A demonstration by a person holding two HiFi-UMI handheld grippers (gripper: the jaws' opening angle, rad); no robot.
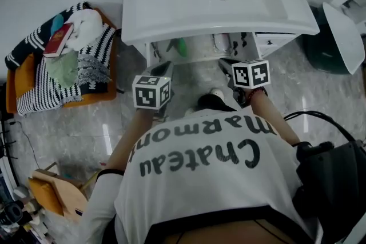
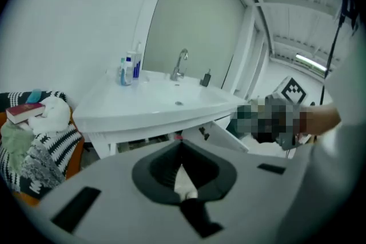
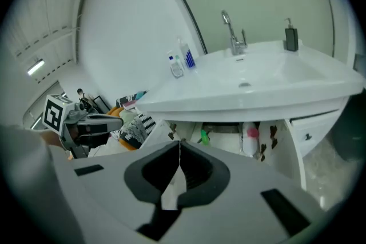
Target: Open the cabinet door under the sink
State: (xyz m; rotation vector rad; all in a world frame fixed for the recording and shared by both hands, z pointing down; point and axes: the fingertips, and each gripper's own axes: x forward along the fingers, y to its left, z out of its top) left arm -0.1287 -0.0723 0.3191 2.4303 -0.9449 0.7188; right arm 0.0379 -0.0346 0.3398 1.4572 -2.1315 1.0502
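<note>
The white sink [image 1: 217, 3] is overhanging the cabinet [image 3: 229, 134], which is standing open, its right door [image 3: 294, 148] apparently swung wide. The left tool [image 2: 182, 143] and right tool [image 3: 179, 143] are hovering before the opening, jaws together, empty.

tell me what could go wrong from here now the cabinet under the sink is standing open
The sink's rim juts out just ahead of and above the left gripper and right gripper, both shut and empty; lifting them could strike it.
The white bottle and green item stand near the cabinet's open front, so a reach in may tip them.
An open door sticks out into the floor space and could get bumped.
</note>
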